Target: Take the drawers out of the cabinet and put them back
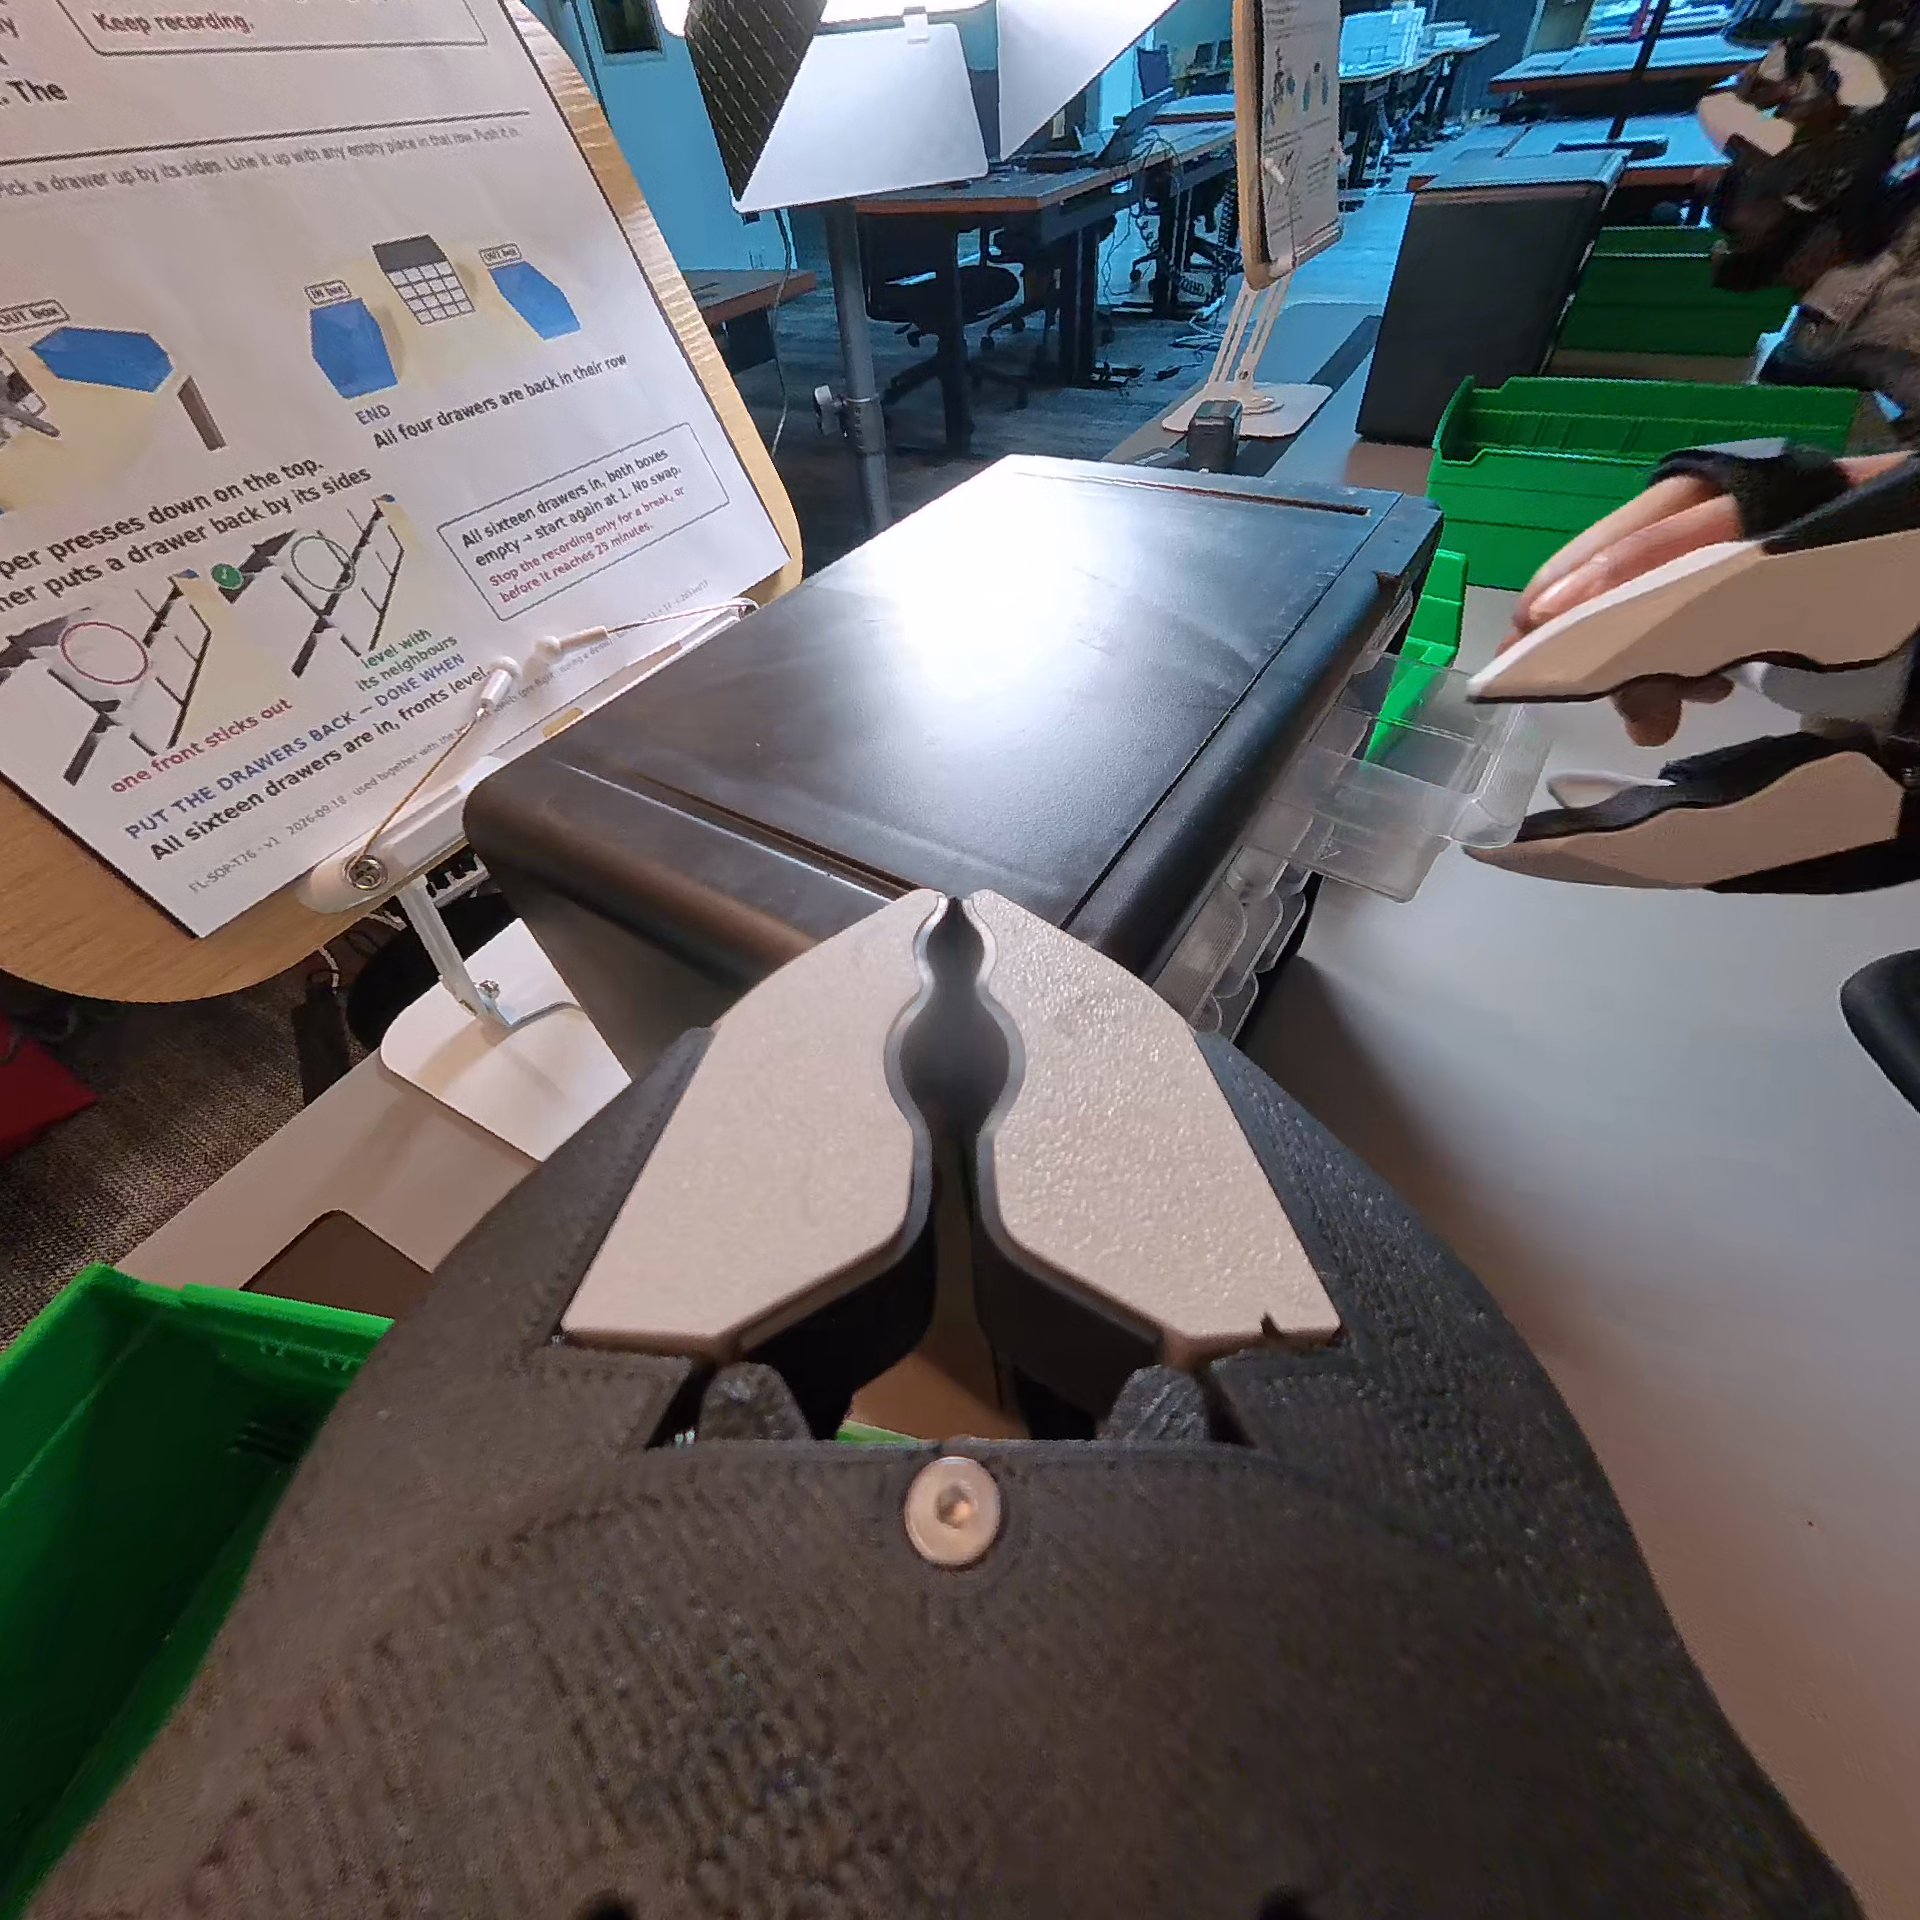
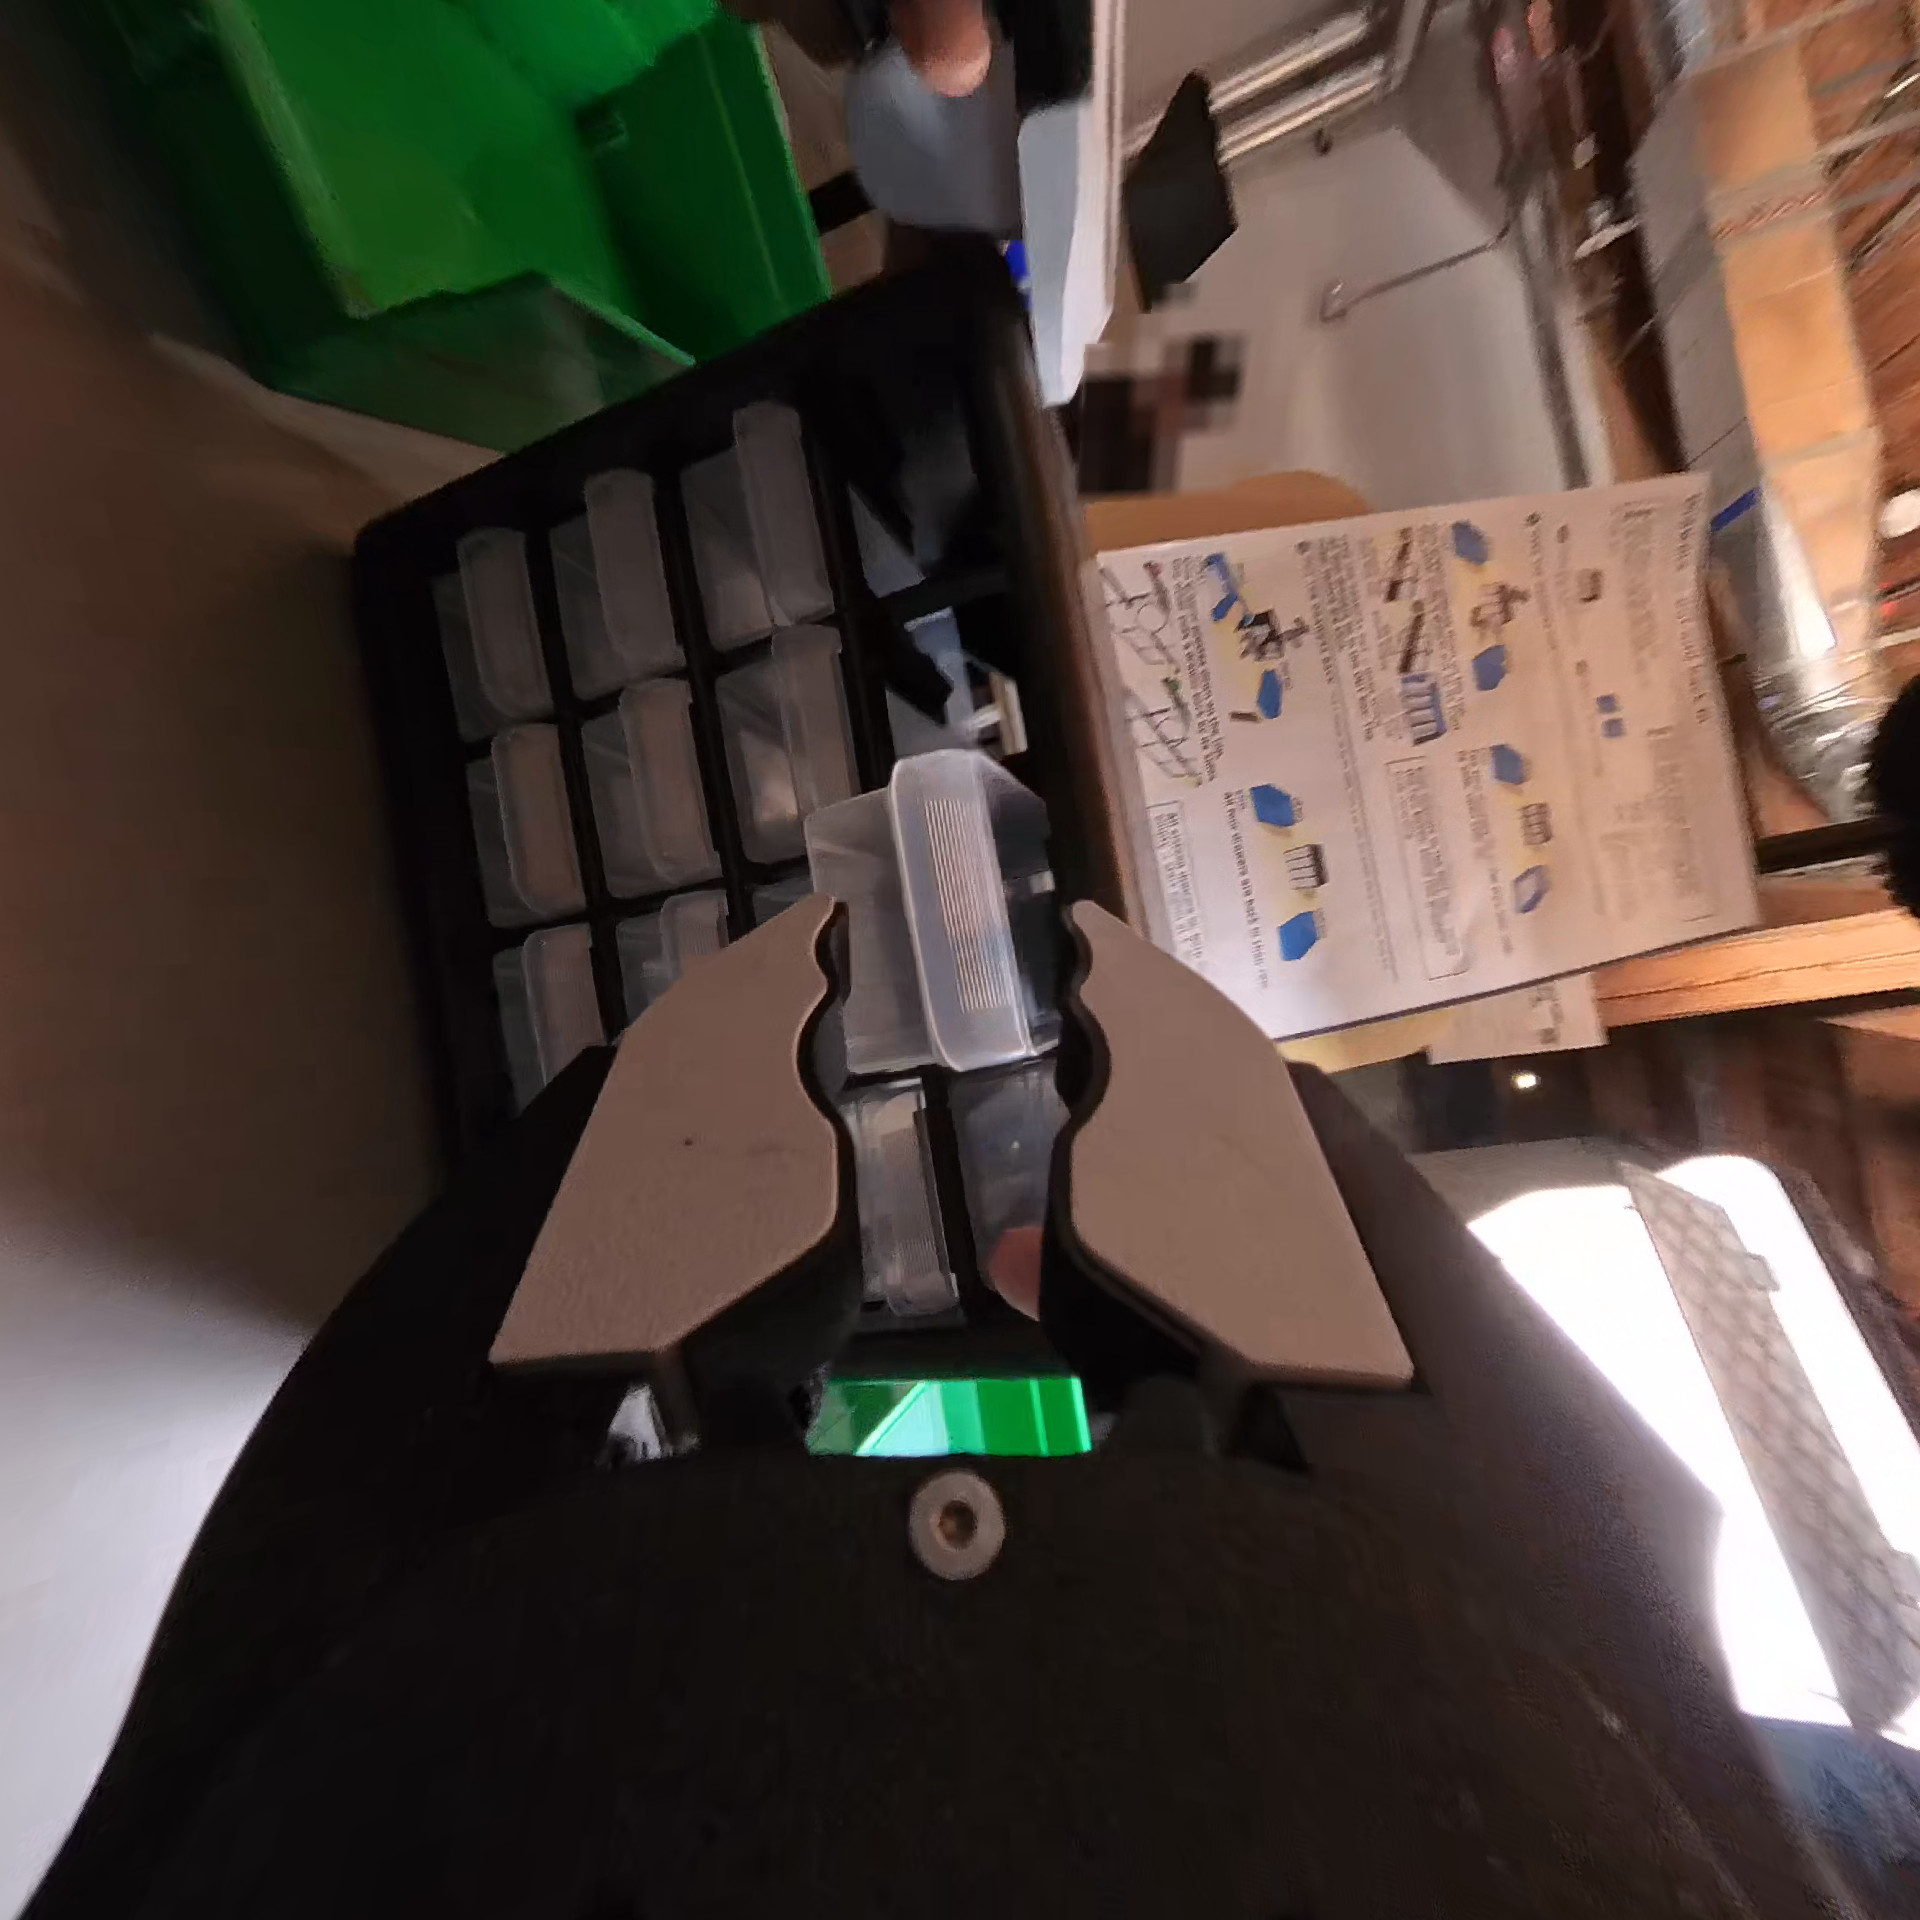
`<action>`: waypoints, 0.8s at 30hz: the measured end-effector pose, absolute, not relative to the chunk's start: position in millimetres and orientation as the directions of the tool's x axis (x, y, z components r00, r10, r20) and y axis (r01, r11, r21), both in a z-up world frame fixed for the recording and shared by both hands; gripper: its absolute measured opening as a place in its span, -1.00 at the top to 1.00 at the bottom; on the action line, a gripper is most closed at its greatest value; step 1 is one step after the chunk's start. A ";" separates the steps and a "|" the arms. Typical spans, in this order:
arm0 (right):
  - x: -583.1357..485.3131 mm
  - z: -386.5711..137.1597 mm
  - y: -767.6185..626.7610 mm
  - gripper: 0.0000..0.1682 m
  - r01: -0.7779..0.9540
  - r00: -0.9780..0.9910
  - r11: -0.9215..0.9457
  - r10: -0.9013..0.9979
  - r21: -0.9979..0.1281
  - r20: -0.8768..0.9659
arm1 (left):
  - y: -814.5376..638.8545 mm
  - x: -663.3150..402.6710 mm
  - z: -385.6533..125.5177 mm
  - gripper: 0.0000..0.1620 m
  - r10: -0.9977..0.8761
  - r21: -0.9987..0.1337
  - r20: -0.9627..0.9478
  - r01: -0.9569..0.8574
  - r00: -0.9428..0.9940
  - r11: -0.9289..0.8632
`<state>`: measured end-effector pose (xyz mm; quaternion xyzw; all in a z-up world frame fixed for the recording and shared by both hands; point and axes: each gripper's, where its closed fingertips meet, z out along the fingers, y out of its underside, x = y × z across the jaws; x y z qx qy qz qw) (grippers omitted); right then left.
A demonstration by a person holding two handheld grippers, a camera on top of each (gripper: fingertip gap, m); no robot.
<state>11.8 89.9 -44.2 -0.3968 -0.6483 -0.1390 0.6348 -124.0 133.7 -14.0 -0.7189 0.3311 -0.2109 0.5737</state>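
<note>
A pale bench (image 1: 1558, 1091) is seen under a black cabinet (image 1: 987, 675). A clear drawer (image 2: 940, 925), half out at 3 o'clock, is straddled by the right gripper (image 2: 951, 920), jaws apart. The left gripper (image 1: 954, 914) is closed, empty. Probably light, slick plastic, best gripped by its sides.

We see a black cabinet (image 1: 1039, 686) standing on the table, its front a grid of small clear plastic drawers (image 2: 644, 582), most pushed in. One clear drawer (image 1: 1423, 779) sticks partway out of the top row, level, and we find the slots (image 2: 925, 582) beside it open.
</note>
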 end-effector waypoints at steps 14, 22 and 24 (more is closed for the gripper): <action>30.1 -45.4 46.9 0.77 0.678 -0.028 0.435 0.821 -0.593 0.570 | 133.6 -123.8 -14.0 1.00 -0.717 -0.964 -0.082 -0.238 0.692 -0.119; 41.7 -38.3 21.0 0.77 0.692 -0.083 0.366 0.896 -0.622 0.436 | 133.6 -123.6 -14.0 1.00 -0.714 -0.964 -0.083 -0.237 0.695 -0.119; 42.9 -36.8 11.8 0.78 0.688 -0.104 0.369 0.902 -0.625 0.419 | 133.5 -123.5 -14.1 1.00 -0.715 -0.964 -0.084 -0.238 0.695 -0.119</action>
